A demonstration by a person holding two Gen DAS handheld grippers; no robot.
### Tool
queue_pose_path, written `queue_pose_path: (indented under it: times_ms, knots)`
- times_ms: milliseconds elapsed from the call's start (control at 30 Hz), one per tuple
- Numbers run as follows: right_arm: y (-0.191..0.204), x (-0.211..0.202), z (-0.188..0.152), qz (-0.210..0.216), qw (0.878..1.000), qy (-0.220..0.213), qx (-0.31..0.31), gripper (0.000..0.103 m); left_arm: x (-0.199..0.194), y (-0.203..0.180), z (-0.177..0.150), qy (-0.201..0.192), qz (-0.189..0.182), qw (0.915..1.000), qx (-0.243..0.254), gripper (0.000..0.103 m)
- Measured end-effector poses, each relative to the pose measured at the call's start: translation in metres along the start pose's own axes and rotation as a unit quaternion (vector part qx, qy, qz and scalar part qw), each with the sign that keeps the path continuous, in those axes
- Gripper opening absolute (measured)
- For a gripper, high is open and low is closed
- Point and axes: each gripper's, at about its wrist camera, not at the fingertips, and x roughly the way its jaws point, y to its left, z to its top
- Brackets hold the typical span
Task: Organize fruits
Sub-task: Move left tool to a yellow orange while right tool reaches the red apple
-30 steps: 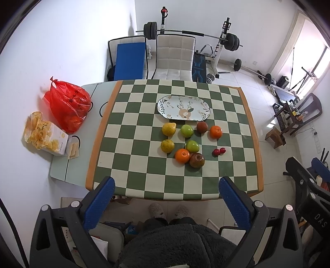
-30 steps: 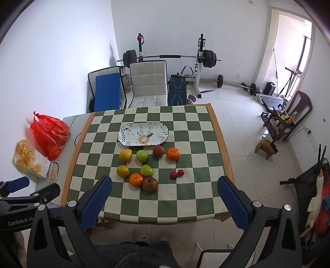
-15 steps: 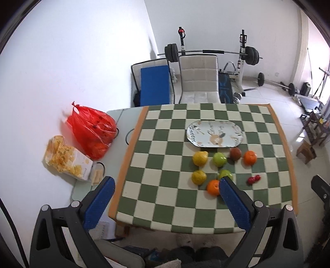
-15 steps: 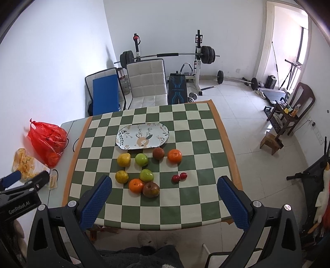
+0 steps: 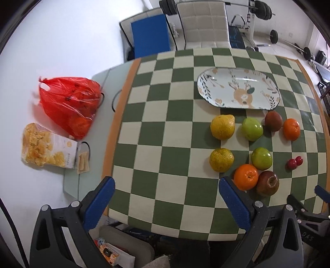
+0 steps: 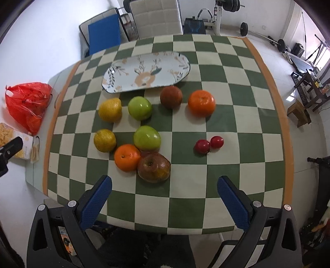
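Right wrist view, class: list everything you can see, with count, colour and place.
Plate: 1, white floral, far centre of table.
Yellow citrus: 2, left of group.
Green apples: 2, middle.
Oranges: 2, one right, one near.
Brown-red fruits: 2, one below plate, one nearest.
Small red fruits: 2, right, touching.
Checkered table: 1, green and cream.
Red bag: 1, left.
Snack box: 1, left edge.
Chair: 1, white, behind.
Right gripper: open, empty.
Left gripper: open, empty.

Both wrist views look down and forward from the near table (image 5: 144, 132) edge; the left sits leftward, perhaps slightly farther. Both share the plate (image 6: 127, 72).
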Motion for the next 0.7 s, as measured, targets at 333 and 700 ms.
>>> queue_pose_path:
  times_ms: [333, 700]
  knots:
    - [-0.018, 0.104, -0.012, 0.074, 0.978, 0.105, 0.163, 0.102, 0.133, -0.045, 0.044, 0.179, -0.151, 0.9721, 0.01, 0.099]
    - [-0.021, 0.14, -0.011, 0.115, 0.941, 0.131, 0.29, 0.094, 0.179, -0.088, 0.044, 0.226, -0.209, 0.95, 0.051, 0.056]
